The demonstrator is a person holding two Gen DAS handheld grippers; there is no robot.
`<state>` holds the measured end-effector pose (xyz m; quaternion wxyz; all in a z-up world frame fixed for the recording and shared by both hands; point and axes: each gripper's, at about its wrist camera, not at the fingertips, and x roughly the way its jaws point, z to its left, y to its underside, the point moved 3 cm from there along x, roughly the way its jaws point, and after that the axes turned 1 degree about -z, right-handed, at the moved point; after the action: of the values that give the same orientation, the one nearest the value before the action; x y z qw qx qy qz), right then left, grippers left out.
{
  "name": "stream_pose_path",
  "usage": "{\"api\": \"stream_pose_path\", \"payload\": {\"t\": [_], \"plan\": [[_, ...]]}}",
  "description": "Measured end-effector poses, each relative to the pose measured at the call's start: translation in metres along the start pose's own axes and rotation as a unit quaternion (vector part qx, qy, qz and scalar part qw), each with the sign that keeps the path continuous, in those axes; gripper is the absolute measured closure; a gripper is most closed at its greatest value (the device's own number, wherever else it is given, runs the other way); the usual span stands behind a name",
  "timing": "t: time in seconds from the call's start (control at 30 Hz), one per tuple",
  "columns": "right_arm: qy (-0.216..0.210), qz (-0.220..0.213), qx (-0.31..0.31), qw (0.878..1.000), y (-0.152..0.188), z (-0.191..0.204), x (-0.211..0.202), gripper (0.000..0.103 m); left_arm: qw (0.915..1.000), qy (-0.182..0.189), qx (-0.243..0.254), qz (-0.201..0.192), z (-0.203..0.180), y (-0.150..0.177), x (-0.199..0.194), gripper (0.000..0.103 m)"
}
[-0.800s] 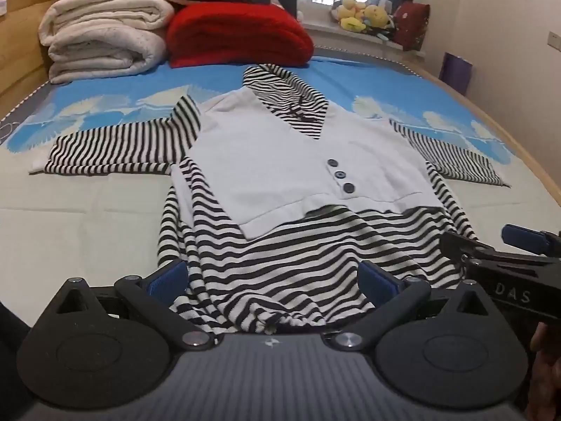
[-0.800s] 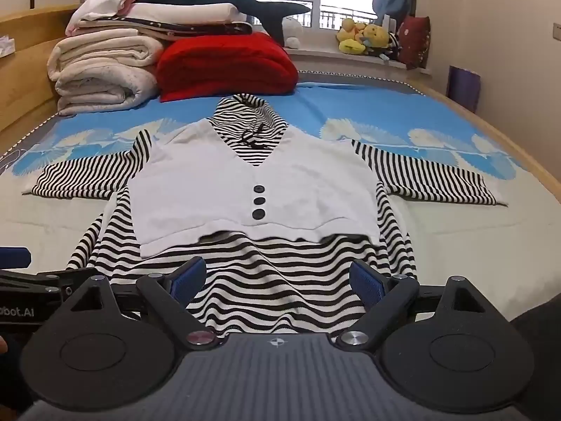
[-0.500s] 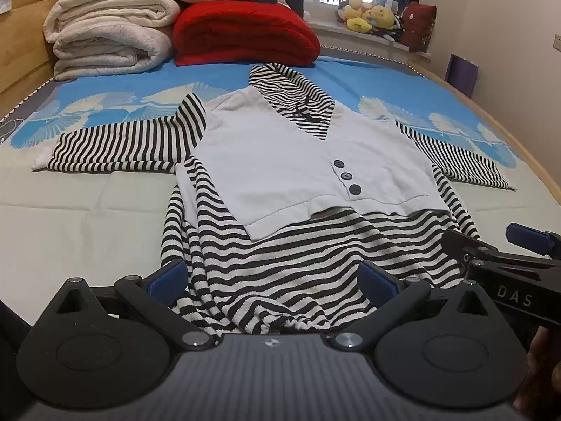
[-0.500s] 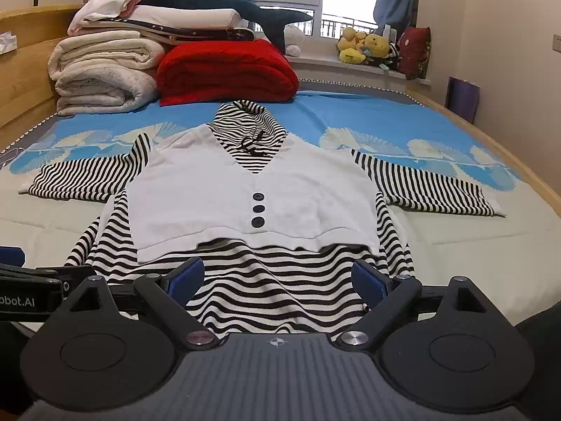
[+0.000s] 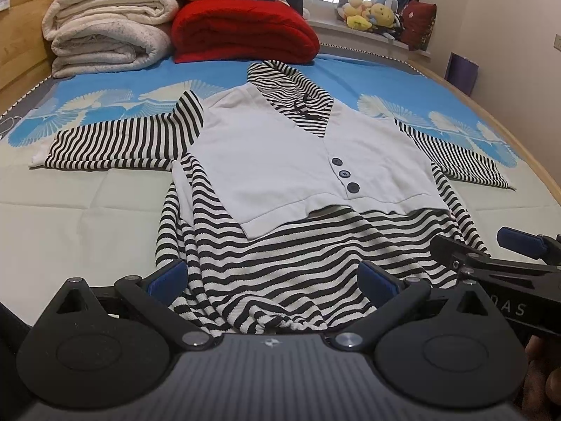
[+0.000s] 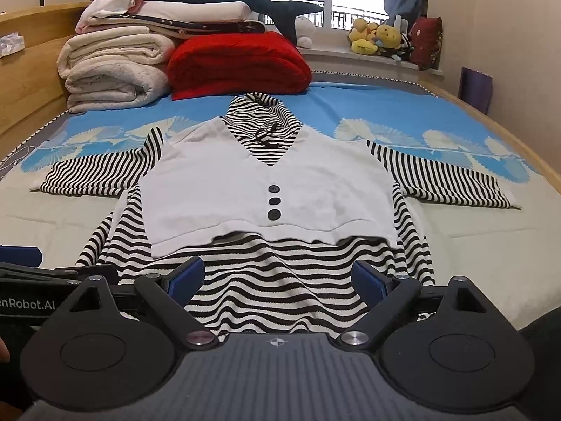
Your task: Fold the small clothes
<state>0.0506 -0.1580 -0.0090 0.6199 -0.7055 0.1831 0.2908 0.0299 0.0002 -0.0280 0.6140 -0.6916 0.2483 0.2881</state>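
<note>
A small black-and-white striped top with a white buttoned vest front [image 5: 308, 161] [image 6: 266, 189] lies spread face up on the bed, sleeves out to both sides, collar towards the far end. Its hem is rumpled near me. My left gripper [image 5: 273, 280] hangs open over the hem's left part, blue pads wide apart with striped cloth between them, untouched. My right gripper [image 6: 277, 280] stands open over the hem's middle in the same way. In the left wrist view, the right gripper's finger [image 5: 519, 242] shows at the right edge.
The bed sheet [image 6: 473, 245] is pale near me and blue with fan prints farther off. Folded cream blankets [image 6: 112, 66] and a red blanket [image 6: 238, 66] are stacked at the head. Plush toys [image 6: 378, 38] sit on the window sill. A wooden bed frame [image 5: 540, 172] runs along the right.
Both views have pulled back and tilted up slightly, so the garment sits a little lower and farther off in frame. The cloth has not moved and both grippers stay open.
</note>
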Motion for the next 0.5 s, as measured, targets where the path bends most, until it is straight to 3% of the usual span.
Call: {"api": "stream_pose_path", "payload": {"t": [0.5], "plan": [[0.006, 0.0, -0.003, 1.0, -0.0003, 0.0006, 0.0018, 0.012, 1.0, 0.001, -0.001, 0.001, -0.0007, 0.0002, 0.0009, 0.0]]}}
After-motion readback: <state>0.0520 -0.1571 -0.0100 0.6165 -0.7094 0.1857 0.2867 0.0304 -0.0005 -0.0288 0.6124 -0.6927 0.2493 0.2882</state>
